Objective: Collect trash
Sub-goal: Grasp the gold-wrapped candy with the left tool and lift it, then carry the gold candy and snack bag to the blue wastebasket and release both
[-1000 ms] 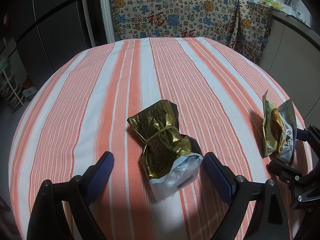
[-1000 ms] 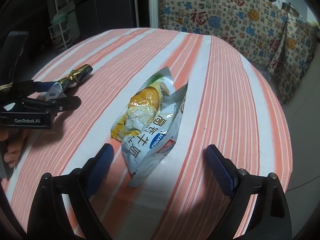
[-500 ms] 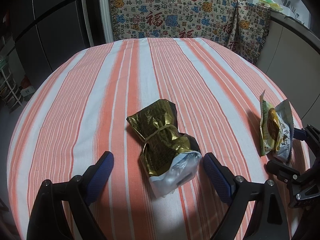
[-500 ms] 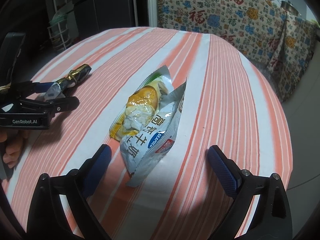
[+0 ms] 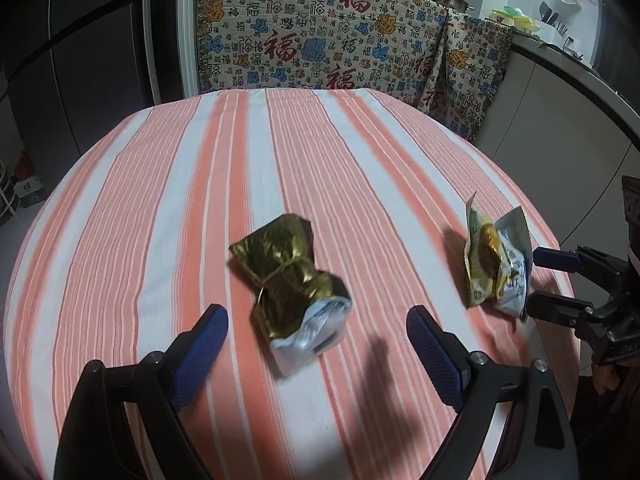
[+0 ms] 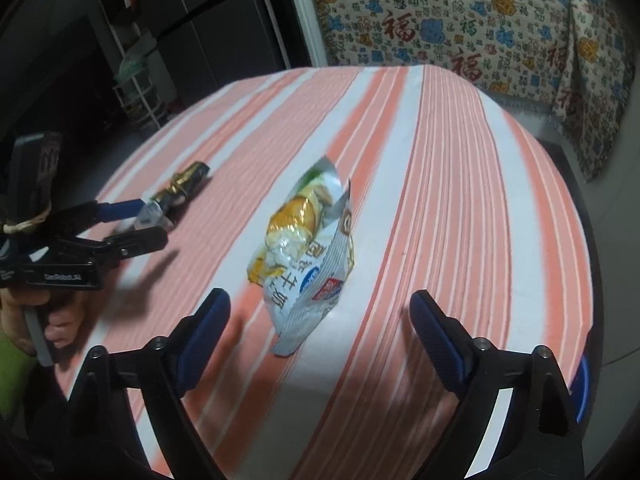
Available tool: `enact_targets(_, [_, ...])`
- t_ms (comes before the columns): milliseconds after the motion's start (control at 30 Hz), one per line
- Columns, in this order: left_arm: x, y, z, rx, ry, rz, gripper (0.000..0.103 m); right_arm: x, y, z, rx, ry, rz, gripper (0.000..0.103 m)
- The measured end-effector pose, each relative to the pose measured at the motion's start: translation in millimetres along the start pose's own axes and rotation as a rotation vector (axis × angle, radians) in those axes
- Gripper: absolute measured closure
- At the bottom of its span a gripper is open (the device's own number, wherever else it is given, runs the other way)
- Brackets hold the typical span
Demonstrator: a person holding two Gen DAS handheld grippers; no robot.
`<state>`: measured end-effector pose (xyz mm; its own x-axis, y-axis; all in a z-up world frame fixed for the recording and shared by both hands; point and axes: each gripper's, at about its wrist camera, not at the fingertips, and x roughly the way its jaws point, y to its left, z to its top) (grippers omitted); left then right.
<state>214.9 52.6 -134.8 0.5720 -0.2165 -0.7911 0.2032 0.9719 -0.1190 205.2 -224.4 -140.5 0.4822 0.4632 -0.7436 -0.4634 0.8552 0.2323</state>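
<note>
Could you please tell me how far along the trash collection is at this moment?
Nothing looks collected yet. The gold wrapper and the white snack bag both lie on the striped tablecloth. In hand: the left gripper is open around the gold wrapper and the right gripper is open around the snack bag, neither closed. Left: gripping, lifting and binning both; no bin is in view.

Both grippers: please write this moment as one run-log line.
left gripper: open, gold wrapper ahead | right gripper: open, snack bag ahead | nothing held
</note>
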Motion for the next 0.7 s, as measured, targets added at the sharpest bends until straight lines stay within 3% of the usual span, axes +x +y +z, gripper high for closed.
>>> enact_targets(133, [8.3,-8.7,9.8,0.033,0.017,0.033,0.011,3.5,1.7,4.3,0.023,0.000,0.008,0.015])
enact_targets(200, [11.2,-13.6,11.4,0.054,0.023,0.059,0.016,8.8,2.2,7.5,0.032,-0.003,0.003,0.016])
enact_targets(300, [16.5,-18.4,12.3,0.056,0.050,0.069,0.038,15.5,4.1,8.1,0.057,0.011,0.033,0.028])
enact_targets(333, [17.8,-19.4,12.1,0.057,0.055,0.074,0.058,17.4,4.7,8.6,0.059,0.021,0.039,0.034])
enact_targets(367, [17.8,-17.5,11.2,0.056,0.062,0.074,0.067,18.0,5.1,8.8,0.059,0.028,0.038,0.059])
enact_targets(400, [15.7,-17.1,10.6,0.050,0.054,0.072,0.067,15.8,4.8,8.6,0.065,0.024,0.034,0.072])
enact_targets(467, [9.4,-17.8,9.3,0.035,0.036,0.048,0.070,8.4,3.5,9.4,0.076,0.014,0.029,0.080])
enact_targets(600, [-9.1,-34.3,5.3,0.058,-0.008,0.010,0.079,-14.1,7.2,7.2,0.048,-0.014,0.020,0.083])
enact_targets(700, [-20.3,-52.1,3.2,0.074,-0.033,-0.025,0.079,-26.2,6.5,5.0,0.045,-0.030,0.009,0.084])
